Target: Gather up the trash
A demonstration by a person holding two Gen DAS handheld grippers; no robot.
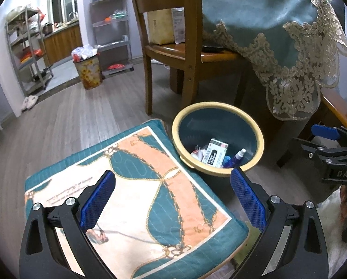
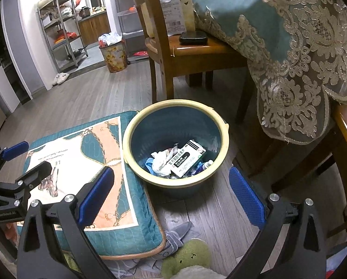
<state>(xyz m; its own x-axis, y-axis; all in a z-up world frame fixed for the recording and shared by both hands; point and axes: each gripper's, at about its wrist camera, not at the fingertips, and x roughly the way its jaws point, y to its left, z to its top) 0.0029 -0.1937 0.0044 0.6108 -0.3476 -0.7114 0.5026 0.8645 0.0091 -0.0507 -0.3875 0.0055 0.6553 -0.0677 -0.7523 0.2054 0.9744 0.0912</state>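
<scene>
Blue pads spread wide on both sides, nothing between them: my left tool [image 1: 172,200] hangs open over the patterned cushion [image 1: 136,186], my right tool [image 2: 172,197] open just this side of the bin [image 2: 131,139]. That teal bin with its cream rim stands on the wood floor [image 1: 64,121], touching the cushion's edge, beside the wooden chair [image 1: 173,53] and under the lace-trimmed tablecloth [image 1: 278,30].

Trash is already down in the bin: the white-and-black medicine box [image 2: 188,159] lies on top. My right view adds crumpled white tissue [image 2: 160,161] and something blue beneath it. My left view gives me a small spray bottle [image 1: 237,157] leaning at the bin's wall, clearer than the white cap I get from the right.

Only the right view shows a dark flat case [image 2: 193,37] on the chair seat, a green plush toy [image 2: 187,255] and grey cloth on the floor near me. From the left I catch my right tool off at the edge, and the reverse from the right. A second, overfull flowered bin [image 1: 88,71] stands well apart by the shelves.
</scene>
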